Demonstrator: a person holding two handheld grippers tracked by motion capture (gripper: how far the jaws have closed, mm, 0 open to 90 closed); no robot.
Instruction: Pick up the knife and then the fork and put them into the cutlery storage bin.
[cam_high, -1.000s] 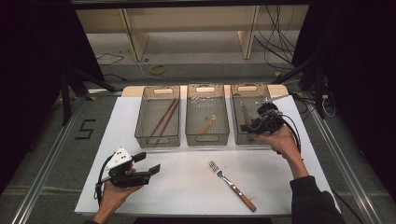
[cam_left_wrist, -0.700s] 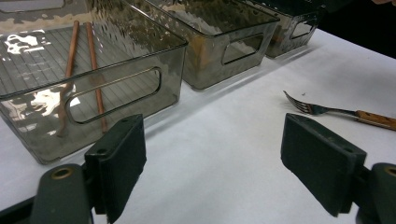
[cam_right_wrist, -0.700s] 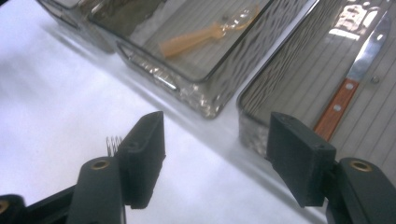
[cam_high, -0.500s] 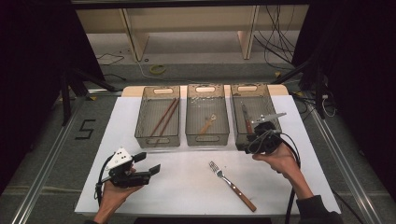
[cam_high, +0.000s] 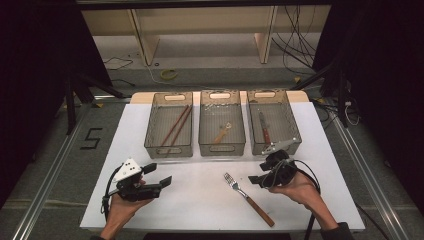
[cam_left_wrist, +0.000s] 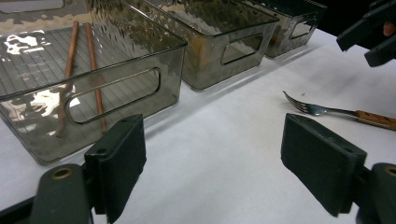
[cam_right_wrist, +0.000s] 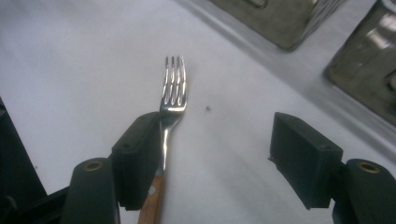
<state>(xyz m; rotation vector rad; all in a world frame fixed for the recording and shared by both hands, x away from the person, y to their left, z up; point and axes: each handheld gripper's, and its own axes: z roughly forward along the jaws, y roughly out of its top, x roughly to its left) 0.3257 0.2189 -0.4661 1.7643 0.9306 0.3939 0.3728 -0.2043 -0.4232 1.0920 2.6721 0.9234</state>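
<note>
While the right tool (cam_high: 260, 176) hangs low over the white bench (cam_high: 200, 200), its jaws have just been opening and now stand wide, gripping nothing; in the right gripper view one jaw overlaps the fork's neck, though contact can't be judged. The fork (cam_high: 248, 199) lies flat just left of that tool, tines toward the bins (cam_high: 222, 148), wooden handle slanting toward the near right edge. The left tool (cam_high: 152, 181) rests spread apart, empty, well off to the left.

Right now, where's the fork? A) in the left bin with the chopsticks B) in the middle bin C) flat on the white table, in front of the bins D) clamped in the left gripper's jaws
C: the fork lies flat on the white table, in front of the bins, untouched.
</note>
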